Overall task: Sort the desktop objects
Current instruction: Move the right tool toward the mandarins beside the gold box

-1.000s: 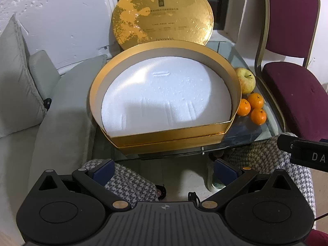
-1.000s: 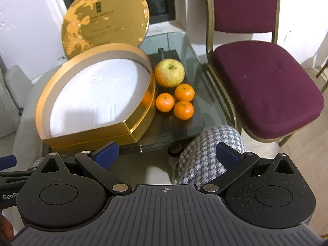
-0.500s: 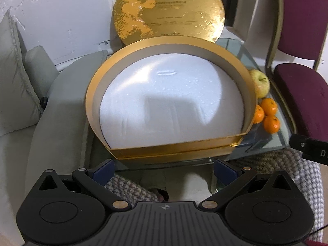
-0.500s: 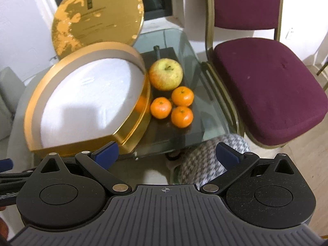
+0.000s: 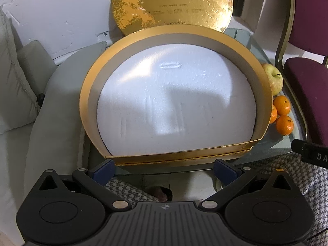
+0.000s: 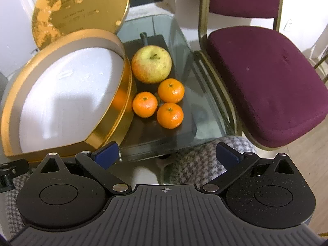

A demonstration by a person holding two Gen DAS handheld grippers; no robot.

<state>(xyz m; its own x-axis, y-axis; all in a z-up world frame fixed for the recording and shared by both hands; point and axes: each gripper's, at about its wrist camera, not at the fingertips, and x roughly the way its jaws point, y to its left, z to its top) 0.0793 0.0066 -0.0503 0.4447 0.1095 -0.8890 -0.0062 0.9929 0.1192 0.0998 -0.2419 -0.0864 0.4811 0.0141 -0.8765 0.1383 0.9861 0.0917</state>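
A gold box (image 5: 88, 94) (image 6: 114, 123) with a white foam floor lies open on the glass table (image 6: 205, 94). To the right of the box sit a yellow-green apple (image 6: 151, 64) (image 5: 274, 80) and three tangerines (image 6: 170, 114) (image 5: 285, 123). My left gripper (image 5: 164, 169) is open, empty, just short of the box's flat front wall. My right gripper (image 6: 167, 155) is open and empty too, near the table's front edge, a little way in front of the tangerines.
The round gold lid (image 5: 172, 4) (image 6: 80, 12) leans upright behind the box. A maroon chair (image 6: 264, 82) stands right of the table. Grey cushions (image 5: 22, 78) lie to the left. A person's houndstooth-patterned knees (image 6: 207, 160) are below the table edge.
Both grippers have moved forward toward the table. The box now fills more of the left view, and the fruit looks larger and nearer in the right view. Both stay open.
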